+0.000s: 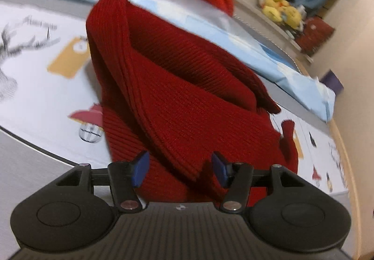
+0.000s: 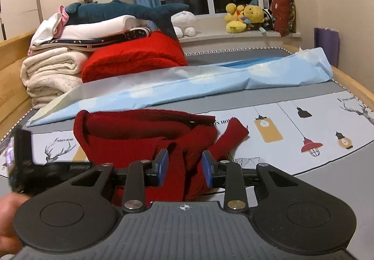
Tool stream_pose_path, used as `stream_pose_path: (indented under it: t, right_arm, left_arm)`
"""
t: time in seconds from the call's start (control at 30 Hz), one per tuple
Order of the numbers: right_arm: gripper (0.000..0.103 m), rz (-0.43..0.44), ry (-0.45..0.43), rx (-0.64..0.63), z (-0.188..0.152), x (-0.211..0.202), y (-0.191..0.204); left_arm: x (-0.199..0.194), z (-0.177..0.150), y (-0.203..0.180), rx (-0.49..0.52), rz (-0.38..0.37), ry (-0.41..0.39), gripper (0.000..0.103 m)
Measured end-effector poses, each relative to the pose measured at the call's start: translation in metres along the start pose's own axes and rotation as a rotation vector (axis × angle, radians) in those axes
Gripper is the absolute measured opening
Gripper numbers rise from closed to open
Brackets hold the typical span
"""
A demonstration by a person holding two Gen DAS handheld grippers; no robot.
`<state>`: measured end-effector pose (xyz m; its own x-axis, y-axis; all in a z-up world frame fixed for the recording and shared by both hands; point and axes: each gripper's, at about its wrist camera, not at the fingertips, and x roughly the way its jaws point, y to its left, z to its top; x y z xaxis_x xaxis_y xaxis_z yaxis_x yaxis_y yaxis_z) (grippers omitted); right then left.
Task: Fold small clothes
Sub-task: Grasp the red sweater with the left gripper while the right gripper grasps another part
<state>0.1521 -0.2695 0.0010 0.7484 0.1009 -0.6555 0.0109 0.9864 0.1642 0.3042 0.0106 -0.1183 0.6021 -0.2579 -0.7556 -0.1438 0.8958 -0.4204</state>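
Currently both claws gape: left gripper (image 1: 180,170) and right gripper (image 2: 184,167) each have knit between spread pads, not clamped, sweater (image 2: 145,133) lying bunched on the printed sheet (image 2: 292,124) near a blue cover (image 2: 187,87).

Both the left gripper (image 1: 180,167) and right gripper (image 2: 184,167) are matte black with ribbed centre plates, round side discs and silver screws. Their fingers (image 1: 140,167) carry blue pads. Bare skin (image 2: 8,220) shows at lower left in the right wrist view.
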Motion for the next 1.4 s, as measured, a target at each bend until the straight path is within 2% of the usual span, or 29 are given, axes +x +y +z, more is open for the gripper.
stream_pose_path:
  t: [0.07,0.17,0.23,0.3,0.43,0.57,0.67,0.73,0.77,0.83,0.87,1.03,1.1,1.17,1.27,1.4]
  right_arm:
    - [0.034,-0.015,0.017,-0.009,-0.003,0.005,-0.001]
    - [0.035,-0.033,0.044,-0.011,-0.006,0.011,-0.003]
    - [0.036,-0.042,0.054,0.003,-0.005,0.016,-0.004]
    - [0.036,-0.052,0.058,0.018,-0.005,0.019,-0.005]
    - [0.037,-0.071,0.057,0.06,-0.002,0.026,-0.006]
    - [0.037,-0.078,0.05,0.13,0.003,0.032,-0.008]
    - [0.037,-0.078,0.047,0.164,0.003,0.037,-0.004]
    - [0.037,-0.078,0.056,0.18,0.0,0.042,-0.001]
    - [0.037,-0.078,0.067,0.187,-0.002,0.045,0.001]
    - [0.037,-0.074,0.101,0.203,-0.009,0.054,0.005]
    - [0.037,-0.069,0.125,0.208,-0.012,0.059,0.007]
    - [0.037,-0.042,0.299,0.18,-0.035,0.101,0.025]
    - [0.043,-0.05,0.359,0.154,-0.045,0.12,0.033]
    - [0.046,-0.063,0.402,0.155,-0.053,0.139,0.037]
    - [0.048,-0.078,0.447,0.141,-0.067,0.166,0.044]
    - [0.051,-0.055,0.437,0.113,-0.076,0.185,0.057]
  left_arm:
    - [0.009,0.001,0.003,-0.043,0.005,0.009,0.06]
    - [0.006,0.006,0.005,-0.052,-0.018,-0.011,0.014]
    - [-0.009,0.011,0.006,-0.02,-0.026,-0.024,0.011]
    - [-0.041,0.021,0.007,0.021,-0.042,-0.069,0.01]
    - [-0.127,0.034,0.03,0.087,-0.031,-0.135,0.009]
    - [-0.196,0.041,0.079,0.096,0.07,-0.115,0.008]
    - [-0.228,0.031,0.124,0.105,0.117,-0.119,0.008]
    - [-0.229,0.016,0.154,0.119,0.168,-0.117,0.008]
    - [-0.223,0.01,0.17,0.103,0.181,-0.082,0.008]
    - [-0.207,0.006,0.196,0.058,0.202,0.059,0.009]
    - [-0.202,0.007,0.201,0.065,0.193,0.087,0.009]
    - [-0.183,0.013,0.196,0.152,0.246,0.104,0.019]
    - [-0.175,0.012,0.197,0.156,0.232,0.139,0.042]
    - [-0.171,0.008,0.198,0.195,0.226,0.133,0.049]
    - [-0.161,0.006,0.201,0.246,0.261,0.135,0.05]
    - [-0.154,0.005,0.202,0.242,0.22,0.142,0.05]
